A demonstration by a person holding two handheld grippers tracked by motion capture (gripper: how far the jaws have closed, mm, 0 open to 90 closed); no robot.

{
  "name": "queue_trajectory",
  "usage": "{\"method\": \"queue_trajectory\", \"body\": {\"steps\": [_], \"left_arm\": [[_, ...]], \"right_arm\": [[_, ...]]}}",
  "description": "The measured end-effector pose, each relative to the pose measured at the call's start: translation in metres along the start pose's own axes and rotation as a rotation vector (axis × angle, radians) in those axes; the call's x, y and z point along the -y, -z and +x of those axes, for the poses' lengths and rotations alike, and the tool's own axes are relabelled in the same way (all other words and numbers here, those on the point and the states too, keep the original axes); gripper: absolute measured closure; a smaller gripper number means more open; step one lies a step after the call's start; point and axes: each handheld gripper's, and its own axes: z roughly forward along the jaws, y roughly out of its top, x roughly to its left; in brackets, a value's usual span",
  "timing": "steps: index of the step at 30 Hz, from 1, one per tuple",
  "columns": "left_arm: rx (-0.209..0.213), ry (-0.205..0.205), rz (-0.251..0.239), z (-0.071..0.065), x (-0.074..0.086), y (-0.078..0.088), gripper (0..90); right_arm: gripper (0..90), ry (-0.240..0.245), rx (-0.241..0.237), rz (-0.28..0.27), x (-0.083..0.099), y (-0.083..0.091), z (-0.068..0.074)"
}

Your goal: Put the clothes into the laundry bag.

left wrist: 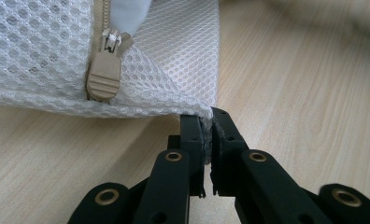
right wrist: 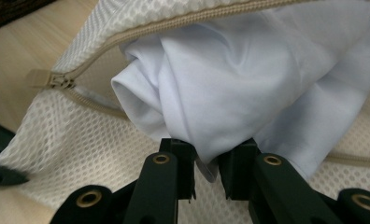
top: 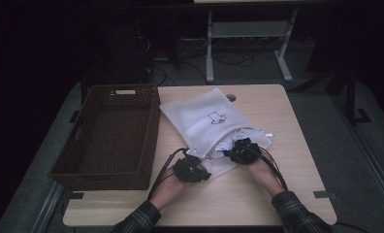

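1. Pulling a garment out of, or pushing it into, a mesh bag was the work in hand; which of the two could not be told. The white mesh laundry bag [top: 212, 127] lay flat mid-table, its open zipped mouth toward the near edge.
2. Pale blue-white cloth [right wrist: 248, 79], bunched, protruded from the bag's mouth, partly inside.
3. Left gripper [left wrist: 207, 140]: jaws pressed together, pinching the bag's mesh corner just beside the tan zipper pull [left wrist: 103, 77], anchoring the bag near the table's front-centre.
4. Right gripper [right wrist: 206, 163]: jaws narrowed around a fold of the cloth, pinching it at the bag's opening.
5. Brown wicker basket [top: 110, 138]: at the table's left edge, nothing in it, apart from the bag.
6. Judgement: the next move called for a steady draw or push on the cloth with the right gripper while the left kept the mesh held taut.
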Motion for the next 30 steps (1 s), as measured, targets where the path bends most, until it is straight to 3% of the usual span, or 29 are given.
{"method": "queue_trajectory", "body": {"steps": [8,16,30], "left_arm": [[0.002,-0.001,0.0,0.0,0.0,0.001,85.1],[-0.002,-0.005,0.002,-0.002,0.001,0.004,85.5],[0.001,-0.003,0.01,-0.003,0.001,0.005,85.6]], "right_arm": [[76.8,0.005,0.015,-0.018,-0.007,-0.012,-0.005],[78.0,0.03,0.062,-0.035,-0.015,-0.025,-0.011],[79.1,-0.005,0.156,-0.069,-0.028,-0.047,-0.034]]}}
